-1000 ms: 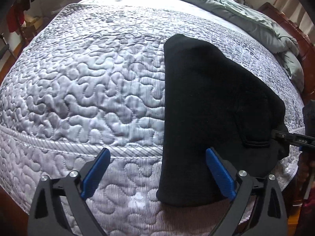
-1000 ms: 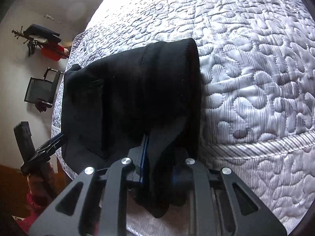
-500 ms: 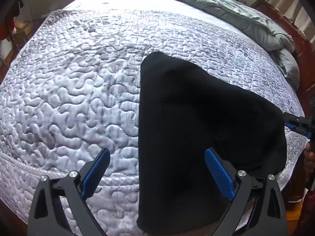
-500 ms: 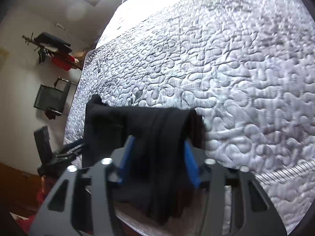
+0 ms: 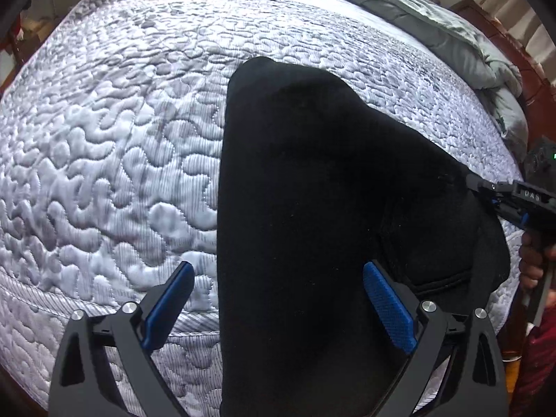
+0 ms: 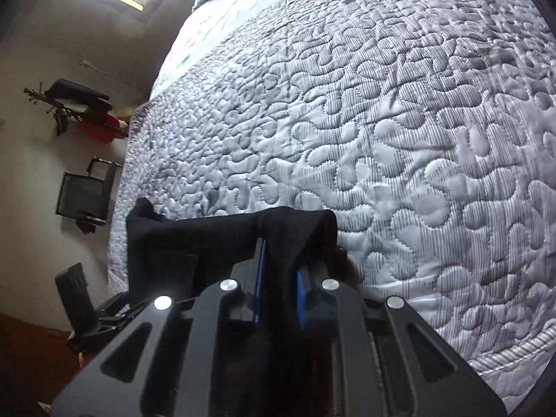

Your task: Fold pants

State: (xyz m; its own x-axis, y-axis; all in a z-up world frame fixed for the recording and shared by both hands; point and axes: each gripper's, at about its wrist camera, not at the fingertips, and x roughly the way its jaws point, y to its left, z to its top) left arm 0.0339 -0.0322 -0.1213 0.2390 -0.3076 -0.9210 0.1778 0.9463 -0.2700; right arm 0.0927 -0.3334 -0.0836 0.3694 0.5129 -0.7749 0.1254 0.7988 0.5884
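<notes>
The black pants (image 5: 312, 208) lie folded on the quilted bed near its front edge. My left gripper (image 5: 278, 299) is open, its blue pads wide apart, with the pants' near end between them and partly under the right pad (image 5: 389, 312). My right gripper (image 6: 279, 271) is shut on a fold of the pants (image 6: 194, 239) and holds it raised above the bed. It shows in the left wrist view (image 5: 486, 191) at the pants' right edge. The left gripper shows at the lower left of the right wrist view (image 6: 114, 312).
A grey-white quilted bedspread (image 5: 121, 139) covers the bed. A grey-green duvet (image 5: 434, 24) is bunched at the far right by a wooden bed frame (image 5: 535, 83). A black chair (image 6: 83, 198) and a stand with dark and red clothes (image 6: 90, 111) stand by the wall.
My right gripper opened briefly, then shut on the pants fold again and lifted it, moving forward over the bed. The left gripper stayed open and moved forward over the pants.
</notes>
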